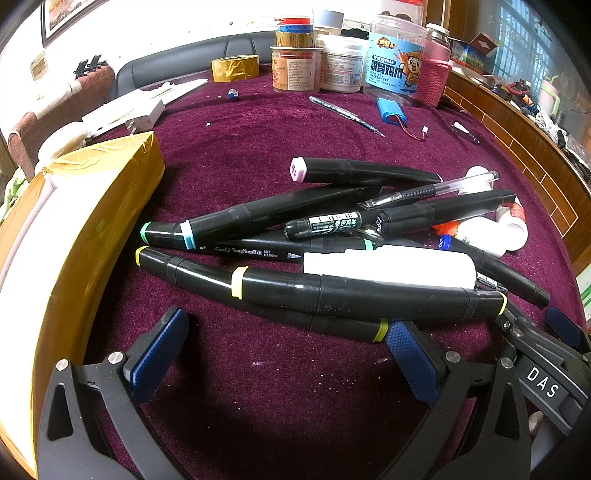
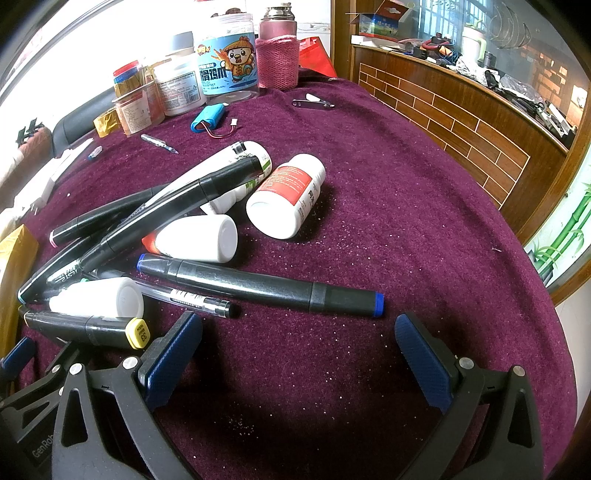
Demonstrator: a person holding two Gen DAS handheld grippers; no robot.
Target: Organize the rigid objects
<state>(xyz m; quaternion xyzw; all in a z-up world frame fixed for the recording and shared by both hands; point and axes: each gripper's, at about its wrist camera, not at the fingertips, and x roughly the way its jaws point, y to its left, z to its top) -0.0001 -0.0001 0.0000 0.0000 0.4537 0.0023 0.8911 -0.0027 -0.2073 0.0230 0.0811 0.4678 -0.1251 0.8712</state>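
Sorting not yet begun; both grippers held wide and empty before the marker pile (image 1: pixel 314 251).
Next, the blue-capped marker (image 2: pixel 258 286), at 12 o'clock of the right gripper (image 2: pixel 299 349), would be straddled; left gripper (image 1: pixel 288 347) idle.

Desk (image 2: pixel 369 229) covered in dark purple velvet cloth, speckled with pale grit. Wood partition (image 2: pixel 461 122) with brick-pattern panelling runs along the right side; its ledge is cluttered. Barred window (image 2: pixel 439 18) behind it. Black sofa (image 1: pixel 177 64) past the far desk edge; brown chair (image 1: pixel 55 107) at left. White wall (image 1: pixel 147 33) strongly overexposed by daylight, framed picture (image 1: pixel 70 14) on it. Bamboo decal (image 2: pixel 565 229) at right.
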